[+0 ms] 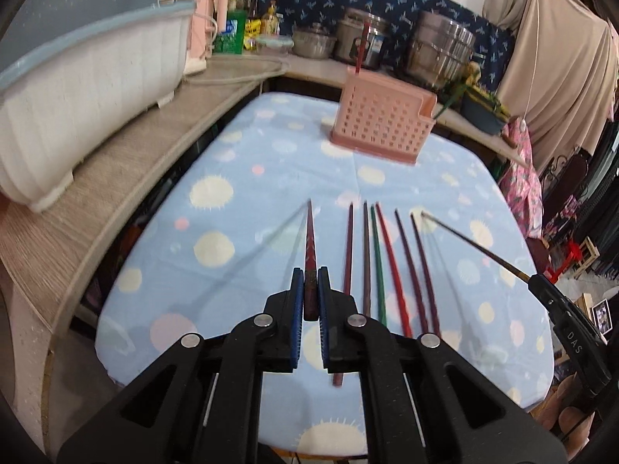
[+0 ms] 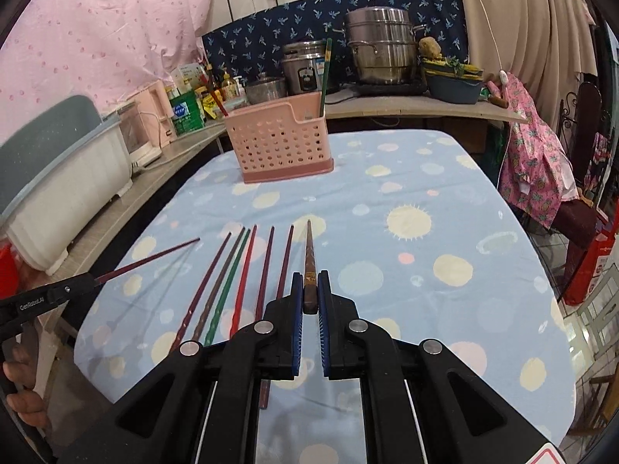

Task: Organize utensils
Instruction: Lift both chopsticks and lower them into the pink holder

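Note:
My left gripper (image 1: 310, 284) is shut on a dark red patterned chopstick (image 1: 310, 247), which sticks forward above the spotted blue tablecloth (image 1: 240, 154). My right gripper (image 2: 310, 288) is shut on a brown chopstick (image 2: 309, 251), also held off the cloth. Each gripper shows at the edge of the other view: the right gripper (image 1: 537, 281) and the left gripper (image 2: 87, 280). Several chopsticks (image 1: 377, 263) lie side by side on the cloth between them. A pink perforated holder (image 2: 278, 143) stands at the far end, with a green chopstick (image 2: 325, 73) and a red chopstick (image 1: 361, 46) upright in it.
A white dish rack with a grey-blue rim (image 1: 77, 96) sits on the wooden counter (image 1: 127, 162) to the left. Steel pots (image 2: 379, 50) and bottles (image 2: 189, 108) line the back counter. Pink patterned cloth (image 2: 534, 147) hangs right of the table. A person's hand (image 2: 23, 386) holds the left gripper.

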Action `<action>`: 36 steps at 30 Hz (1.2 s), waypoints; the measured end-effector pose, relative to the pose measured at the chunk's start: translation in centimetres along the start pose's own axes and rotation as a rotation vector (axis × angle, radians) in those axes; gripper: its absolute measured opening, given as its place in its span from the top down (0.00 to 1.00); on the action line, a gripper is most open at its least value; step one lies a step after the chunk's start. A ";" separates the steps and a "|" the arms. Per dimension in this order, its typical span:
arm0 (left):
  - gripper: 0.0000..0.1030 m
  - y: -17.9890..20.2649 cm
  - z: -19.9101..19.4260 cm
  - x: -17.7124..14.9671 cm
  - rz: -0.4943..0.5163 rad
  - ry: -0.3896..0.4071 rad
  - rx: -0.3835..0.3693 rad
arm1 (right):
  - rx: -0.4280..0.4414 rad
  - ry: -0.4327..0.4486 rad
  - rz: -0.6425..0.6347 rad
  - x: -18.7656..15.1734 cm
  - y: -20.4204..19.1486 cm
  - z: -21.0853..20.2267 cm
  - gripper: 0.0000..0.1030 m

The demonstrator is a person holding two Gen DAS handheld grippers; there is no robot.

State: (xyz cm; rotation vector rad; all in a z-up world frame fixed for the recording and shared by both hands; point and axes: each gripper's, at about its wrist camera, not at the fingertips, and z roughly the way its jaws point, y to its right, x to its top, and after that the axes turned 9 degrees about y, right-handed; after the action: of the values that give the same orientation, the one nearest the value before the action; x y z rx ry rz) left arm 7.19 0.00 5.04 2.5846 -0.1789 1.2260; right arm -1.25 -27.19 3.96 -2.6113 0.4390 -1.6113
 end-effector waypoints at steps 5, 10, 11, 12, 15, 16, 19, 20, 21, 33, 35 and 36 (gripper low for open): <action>0.93 0.7 -0.5 4.0 0.006 0.072 -0.001 | 0.015 0.070 0.031 3.9 0.7 0.1 0.93; 0.93 1.8 0.2 8.0 0.020 0.132 0.008 | 0.017 0.116 0.055 7.2 1.4 1.1 0.93; 0.93 2.0 0.4 8.8 0.021 0.140 0.010 | 0.016 0.120 0.060 7.9 1.6 1.4 0.93; 0.93 2.1 0.6 9.3 0.020 0.145 0.010 | 0.017 0.125 0.066 8.7 1.8 1.8 0.93; 0.93 2.6 1.4 11.6 0.015 0.162 0.013 | 0.019 0.147 0.072 10.8 2.2 2.5 0.93; 0.93 2.7 1.6 12.2 0.014 0.169 0.012 | 0.020 0.157 0.075 11.6 2.2 2.7 0.93; 0.93 3.5 1.6 14.8 0.006 0.196 -0.014 | 0.047 0.180 0.090 14.0 2.4 3.2 0.93; 0.93 3.9 1.5 15.6 0.008 0.209 -0.024 | 0.055 0.191 0.090 14.8 2.3 3.3 0.93; 0.93 4.2 1.3 16.2 0.010 0.221 -0.030 | 0.061 0.206 0.086 15.9 2.1 3.4 0.93; 0.93 9.3 1.2 27.9 0.013 0.446 -0.087 | 0.116 0.408 0.087 28.0 -0.9 7.1 0.93; 0.93 10.0 2.2 29.5 0.011 0.470 -0.082 | 0.122 0.417 0.095 29.6 -1.2 8.6 0.93; 0.93 10.3 2.7 30.2 0.013 0.482 -0.071 | 0.121 0.421 0.097 30.1 -1.3 9.3 0.93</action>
State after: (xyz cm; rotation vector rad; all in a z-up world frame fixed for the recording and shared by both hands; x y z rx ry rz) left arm 26.00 -10.44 28.75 2.1529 -0.1355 1.7631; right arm 19.82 -34.76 26.12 -2.1241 0.4575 -2.0804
